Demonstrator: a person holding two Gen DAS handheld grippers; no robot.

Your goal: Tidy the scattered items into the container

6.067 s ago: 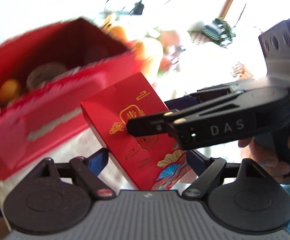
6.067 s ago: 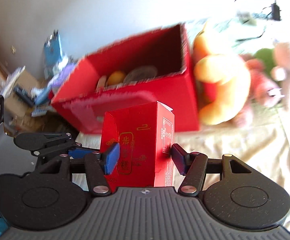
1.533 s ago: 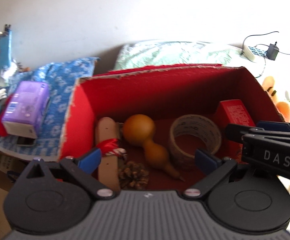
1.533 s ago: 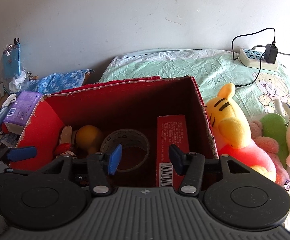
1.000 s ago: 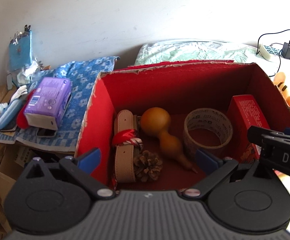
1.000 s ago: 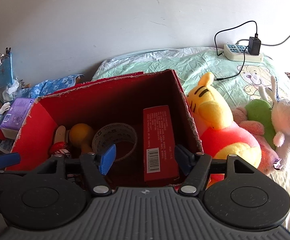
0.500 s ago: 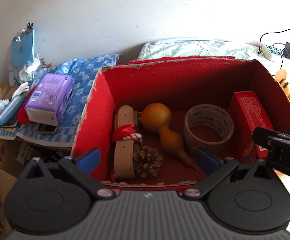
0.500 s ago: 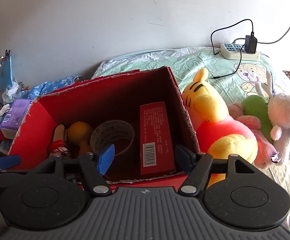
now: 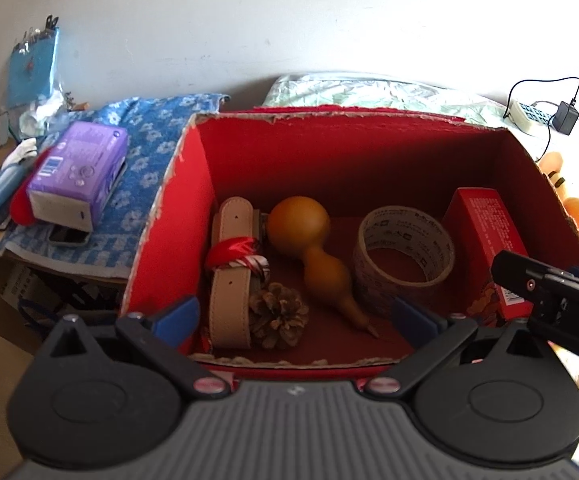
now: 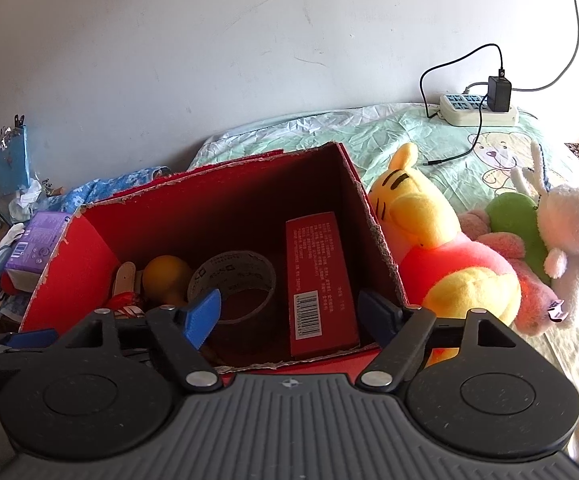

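While both the left gripper [image 9: 293, 316] and right gripper [image 10: 289, 314] hover spread and empty, the red carton [image 10: 317, 272] lies inside the red box [image 9: 169, 216], frame centre, on a green-sheeted bed [image 10: 329, 128] below a white wall [image 10: 209, 40].

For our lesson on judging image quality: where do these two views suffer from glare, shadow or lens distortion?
Left wrist view: the upper right is washed out by glare, bleaching the bedding near the power strip; fisheye bends the red box walls. Right wrist view: evenly lit, but the box interior is in deep shadow, dimming the tape roll; the frame edges curve.
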